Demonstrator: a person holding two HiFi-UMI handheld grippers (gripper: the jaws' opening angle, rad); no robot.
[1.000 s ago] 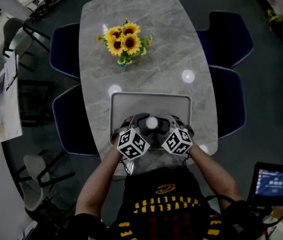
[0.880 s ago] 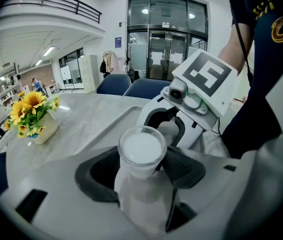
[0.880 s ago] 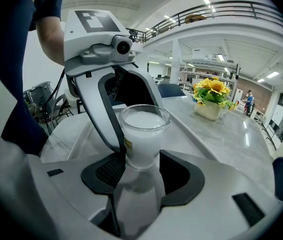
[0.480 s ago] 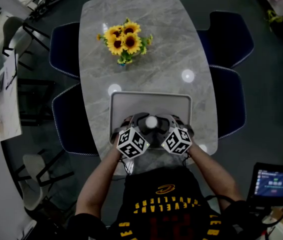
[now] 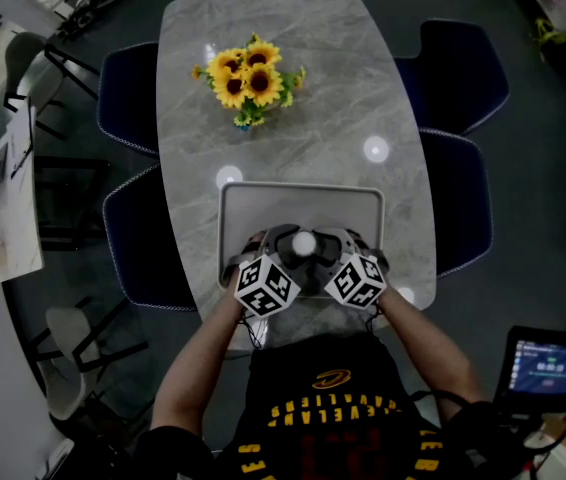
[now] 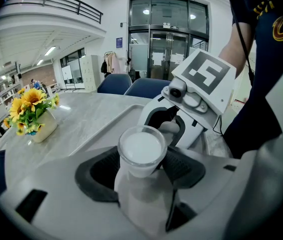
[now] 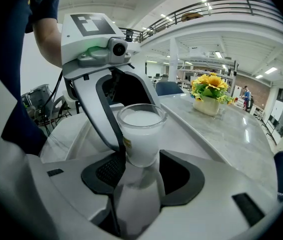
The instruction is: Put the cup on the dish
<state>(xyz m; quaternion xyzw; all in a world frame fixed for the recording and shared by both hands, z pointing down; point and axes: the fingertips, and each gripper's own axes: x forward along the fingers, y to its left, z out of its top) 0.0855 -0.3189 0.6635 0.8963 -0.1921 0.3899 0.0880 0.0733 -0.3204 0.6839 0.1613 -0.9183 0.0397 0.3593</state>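
A clear cup (image 5: 304,244) of white liquid stands upright over the near part of a grey tray (image 5: 263,203) on the marble table. In the head view my left gripper (image 5: 285,255) and right gripper (image 5: 325,255) face each other with the cup between them. The cup (image 6: 141,151) fills the gap between the dark pads of my left gripper (image 6: 142,176) in the left gripper view. In the right gripper view the cup (image 7: 140,131) likewise sits between the pads of my right gripper (image 7: 141,179). Both look shut on it. The cup's base is hidden.
A vase of sunflowers (image 5: 248,83) stands at the far middle of the table (image 5: 363,88). Dark blue chairs (image 5: 463,73) line both long sides. The table's near edge lies just behind my grippers. A small screen (image 5: 546,365) glows at lower right.
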